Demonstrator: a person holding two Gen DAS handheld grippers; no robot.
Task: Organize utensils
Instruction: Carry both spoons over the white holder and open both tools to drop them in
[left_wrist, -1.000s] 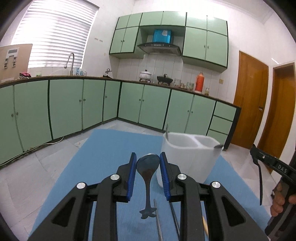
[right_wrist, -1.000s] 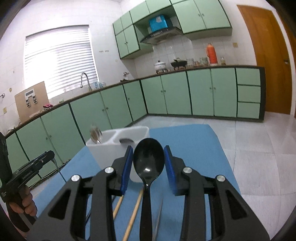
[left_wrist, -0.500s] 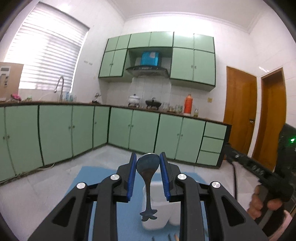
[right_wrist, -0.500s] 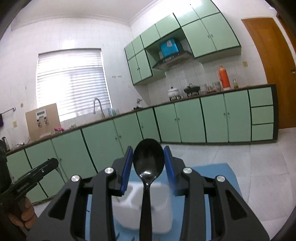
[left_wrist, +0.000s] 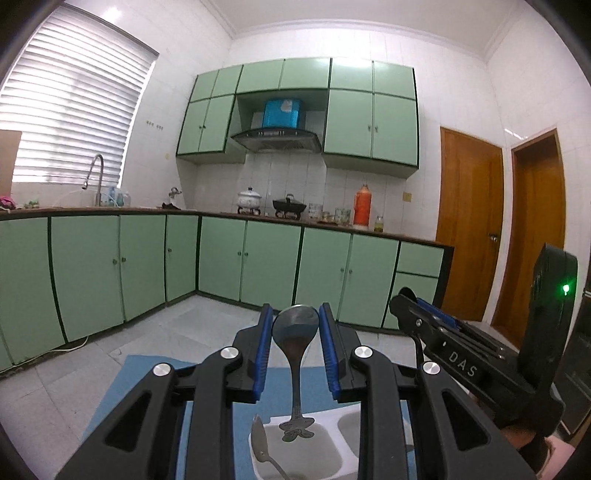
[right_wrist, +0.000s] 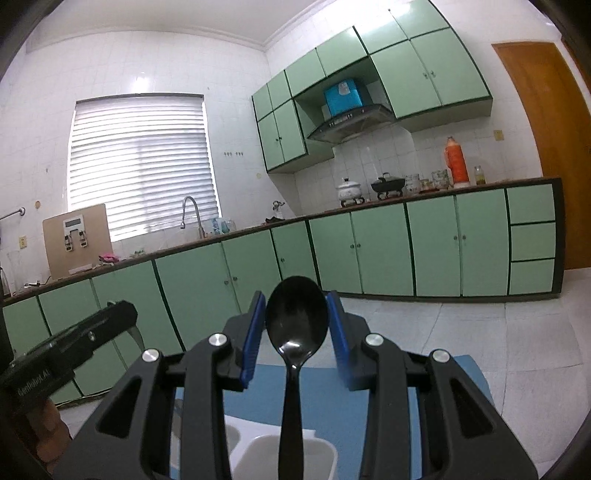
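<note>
Both grippers have risen above the white holder (left_wrist: 334, 448), where the left gripper (left_wrist: 295, 349) pinches a metal spoon (left_wrist: 295, 328) handle-down over its left compartment and the right gripper (right_wrist: 297, 332) clamps a black spoon (right_wrist: 296, 321) likewise, seemingly aligned for dropping in.

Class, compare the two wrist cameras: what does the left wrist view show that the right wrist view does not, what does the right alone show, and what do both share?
Only the left wrist view shows the left tongs gripping a metal spoon bowl up, a second metal spoon already standing in the white holder, and two brown doors.

Only the right wrist view shows the right tongs gripping a black spoon, and a cardboard box on the counter.

Both show the white holder below, the blue mat, green cabinets and the orange thermos.
</note>
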